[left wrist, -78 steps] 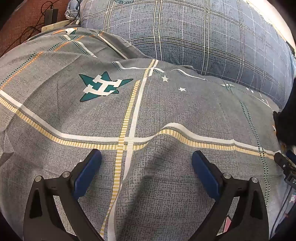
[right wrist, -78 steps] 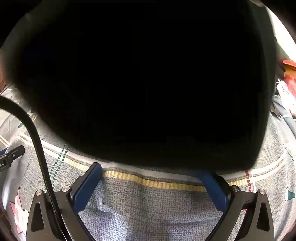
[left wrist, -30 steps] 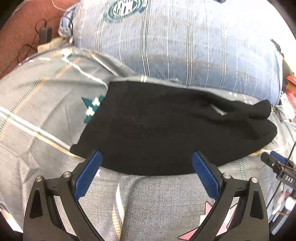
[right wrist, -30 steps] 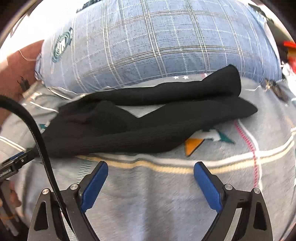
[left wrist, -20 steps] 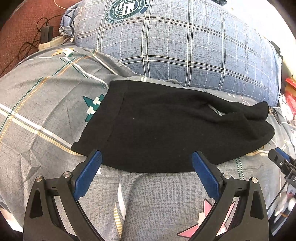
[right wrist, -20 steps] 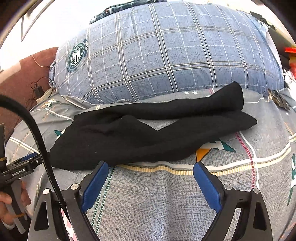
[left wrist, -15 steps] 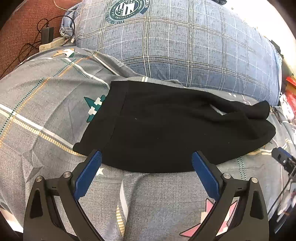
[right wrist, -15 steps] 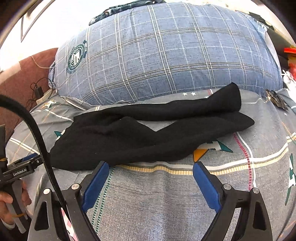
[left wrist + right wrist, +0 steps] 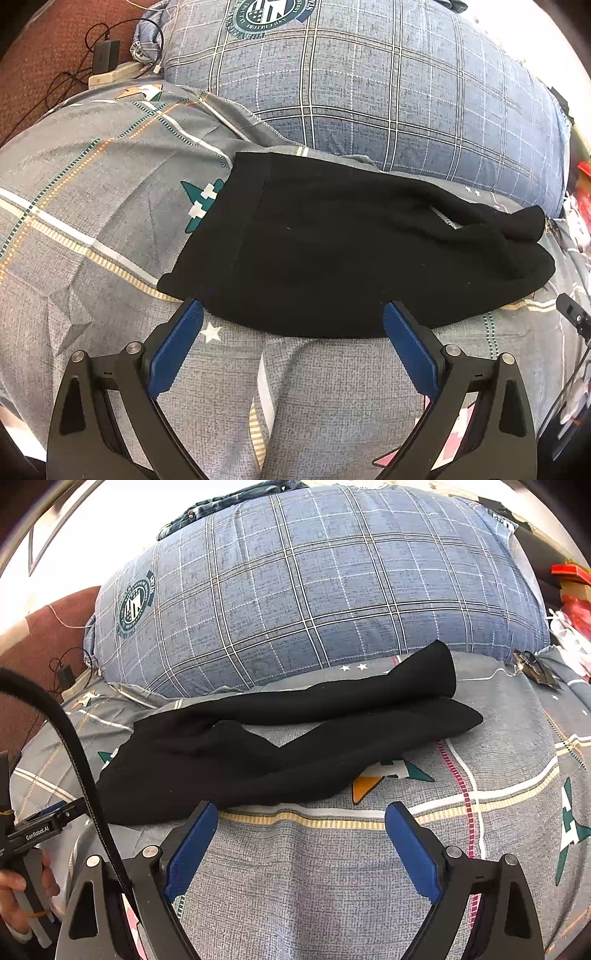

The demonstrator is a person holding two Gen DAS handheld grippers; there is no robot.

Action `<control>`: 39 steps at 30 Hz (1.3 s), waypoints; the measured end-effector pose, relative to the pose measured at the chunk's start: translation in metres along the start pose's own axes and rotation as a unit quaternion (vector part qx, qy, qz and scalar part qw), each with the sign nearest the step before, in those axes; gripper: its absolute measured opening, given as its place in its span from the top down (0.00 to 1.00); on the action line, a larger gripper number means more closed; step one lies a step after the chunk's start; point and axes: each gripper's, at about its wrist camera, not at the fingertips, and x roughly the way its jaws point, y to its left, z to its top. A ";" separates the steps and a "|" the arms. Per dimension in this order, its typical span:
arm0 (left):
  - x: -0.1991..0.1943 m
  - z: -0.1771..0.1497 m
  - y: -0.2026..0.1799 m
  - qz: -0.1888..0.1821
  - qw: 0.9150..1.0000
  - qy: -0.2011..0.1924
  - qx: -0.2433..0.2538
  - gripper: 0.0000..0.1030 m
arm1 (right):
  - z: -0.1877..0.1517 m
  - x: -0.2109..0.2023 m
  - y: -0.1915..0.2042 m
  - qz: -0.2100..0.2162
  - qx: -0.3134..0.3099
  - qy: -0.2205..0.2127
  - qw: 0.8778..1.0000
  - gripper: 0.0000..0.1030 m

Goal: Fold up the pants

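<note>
Black pants (image 9: pixel 351 251) lie spread on the grey patterned bedsheet (image 9: pixel 92 229), waistband to the left, the two legs running right with a gap between them in the right wrist view (image 9: pixel 295 734). My left gripper (image 9: pixel 291 325) is open and empty, hovering just in front of the pants' near edge by the waist end. My right gripper (image 9: pixel 299 823) is open and empty, just in front of the near leg. The left gripper's body also shows at the left edge of the right wrist view (image 9: pixel 40 830), held by a hand.
A big blue plaid pillow (image 9: pixel 369 92) lies right behind the pants. A charger and cables (image 9: pixel 107 55) sit at the far left on the brown floor. Red and white clutter (image 9: pixel 569 602) lies beyond the bed's right side. A black cable (image 9: pixel 74 746) crosses the right wrist view.
Earlier the pants filled the right view, held close; they now lie spread on the bed. In the last second both grippers stayed open and only shifted slightly.
</note>
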 end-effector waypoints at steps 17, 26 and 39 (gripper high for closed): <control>0.013 -0.006 0.012 -0.038 0.997 0.047 -0.046 0.04 | -0.003 0.022 -0.019 0.005 0.030 0.025 0.999 0.11; 0.033 -0.005 0.006 -0.050 0.994 0.068 -0.064 0.04 | 0.013 0.041 -0.055 0.040 0.111 0.029 0.993 0.11; 0.056 0.018 0.005 -0.060 0.993 0.047 -0.087 0.19 | 0.033 0.080 -0.083 0.072 0.185 0.008 0.980 0.74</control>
